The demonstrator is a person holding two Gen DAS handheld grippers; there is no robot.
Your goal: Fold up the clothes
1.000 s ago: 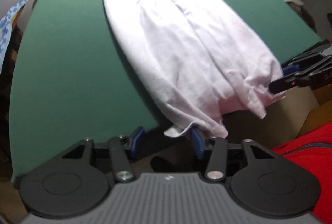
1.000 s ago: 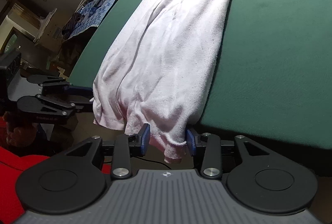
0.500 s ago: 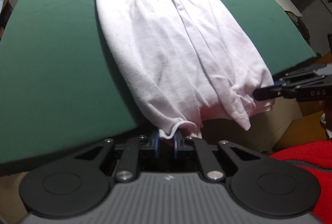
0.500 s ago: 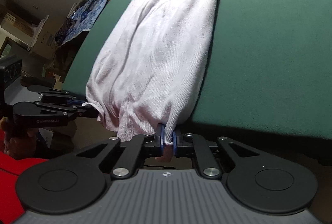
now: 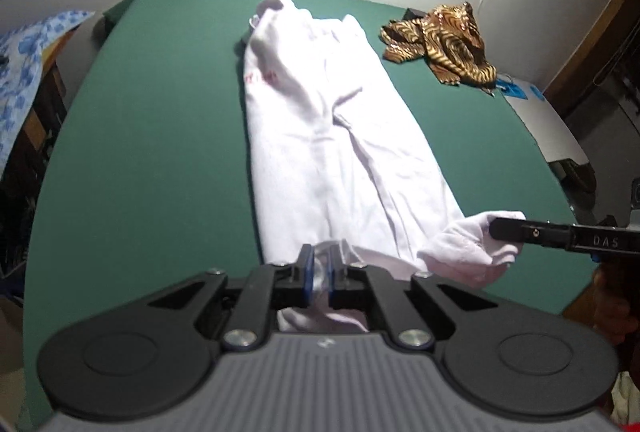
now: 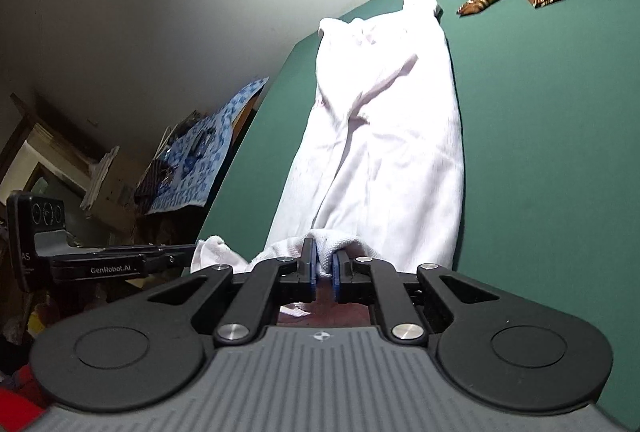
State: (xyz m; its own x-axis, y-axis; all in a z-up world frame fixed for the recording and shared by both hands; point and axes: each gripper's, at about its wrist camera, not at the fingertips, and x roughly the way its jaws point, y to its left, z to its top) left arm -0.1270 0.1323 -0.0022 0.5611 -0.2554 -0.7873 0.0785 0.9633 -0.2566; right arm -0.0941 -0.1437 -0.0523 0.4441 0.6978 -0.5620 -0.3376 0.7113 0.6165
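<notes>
The white garment [image 5: 336, 152] is showing as soft, matt, creased cloth. The table [image 5: 152, 136] is wearing a matt green felt-like cover. The tiger-striped fabric [image 5: 444, 44] is gleaming glossily. The left tool [image 5: 319, 272] is looking like matt black plastic.

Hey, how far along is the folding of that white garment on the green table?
Done: the white garment lies as a long narrow strip on the green table, sides seemingly folded in. In hand: the left gripper and right gripper are each shut on a near-end corner, lifted off the table. Left: carry that end toward the far end and flatten. The tiger-striped cloth lies unfolded.
</notes>
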